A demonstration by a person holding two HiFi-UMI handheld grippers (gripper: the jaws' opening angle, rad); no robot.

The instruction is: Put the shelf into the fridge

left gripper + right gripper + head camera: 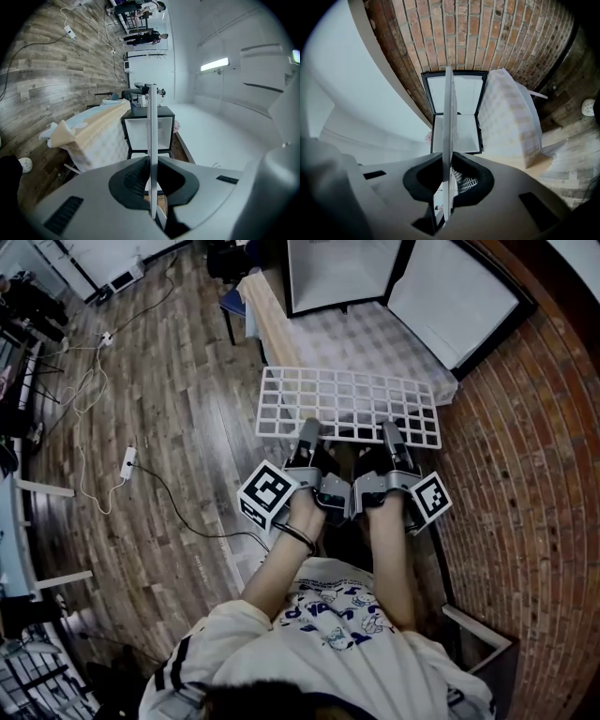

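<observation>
The shelf [347,404], a white wire grid, is held level in the air just short of the fridge [342,273], with a quilted pad [366,338] lying below it between the person and the fridge front. Both pairs of jaws are clamped on the shelf's near long edge. The left gripper [307,435] bites near the middle of that edge and the right gripper [391,435] sits further along, towards the side where the fridge door [459,296] hangs open. In each gripper view the shelf shows edge-on as a thin white blade pinched between the dark pads, pointing straight at the open fridge.

The move ahead turns on this line-up. The shelf runs out from the jaws towards the fridge, and its long axis lies crosswise, parallel to the fridge's front opening. The free long edge leads, so a straight push forward looks like what is needed, with both hands sharing it about equally.

From the head view the shelf looks wider than the opening, but the wide-angle lens may be exaggerating that. The brick wall [525,474] stands close on the door side of the fridge, leaving little room to swing that way.
</observation>
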